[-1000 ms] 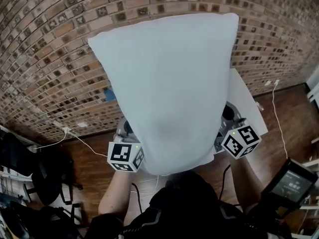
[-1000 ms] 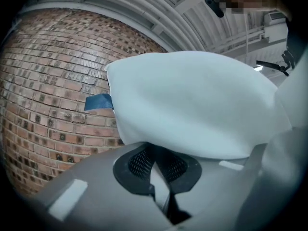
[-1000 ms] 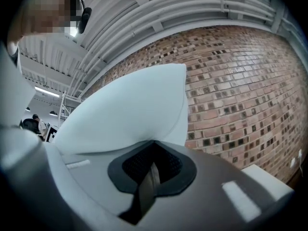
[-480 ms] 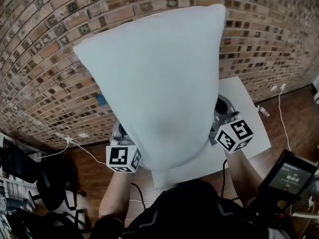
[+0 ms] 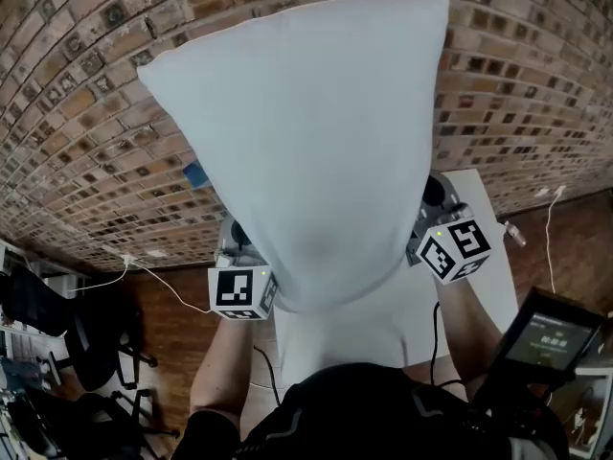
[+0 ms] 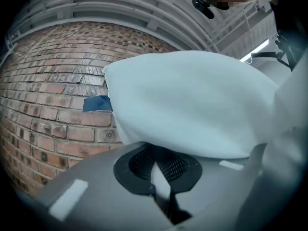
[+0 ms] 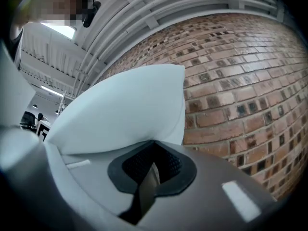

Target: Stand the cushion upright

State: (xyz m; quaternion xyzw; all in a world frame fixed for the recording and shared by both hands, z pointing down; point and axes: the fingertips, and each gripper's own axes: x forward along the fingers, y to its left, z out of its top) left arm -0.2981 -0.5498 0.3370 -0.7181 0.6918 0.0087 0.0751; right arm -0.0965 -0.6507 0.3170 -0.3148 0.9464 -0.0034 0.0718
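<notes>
A big pale cushion (image 5: 306, 151) fills the middle of the head view, held up in the air in front of the brick wall. My left gripper (image 5: 251, 259) grips its lower left corner and my right gripper (image 5: 427, 222) grips its lower right corner. In the left gripper view the cushion (image 6: 192, 105) bulges over the jaws, which are shut on a thin fold of its cloth (image 6: 161, 174). The right gripper view shows the same: the cushion (image 7: 120, 114) above, and jaws shut on a fold (image 7: 147, 177). The cushion's lower edge hides the fingertips from the head camera.
A white table (image 5: 479, 290) lies below the cushion. The brick wall (image 5: 86, 113) stands close behind, with a blue tape patch (image 5: 196, 173). A black chair (image 5: 57, 343) and cables are on the wooden floor at left. A screen device (image 5: 548, 338) is at lower right.
The cushion has risen and now reaches the top of the head view. Both grippers went up a little with it, the right one also moving inward.
</notes>
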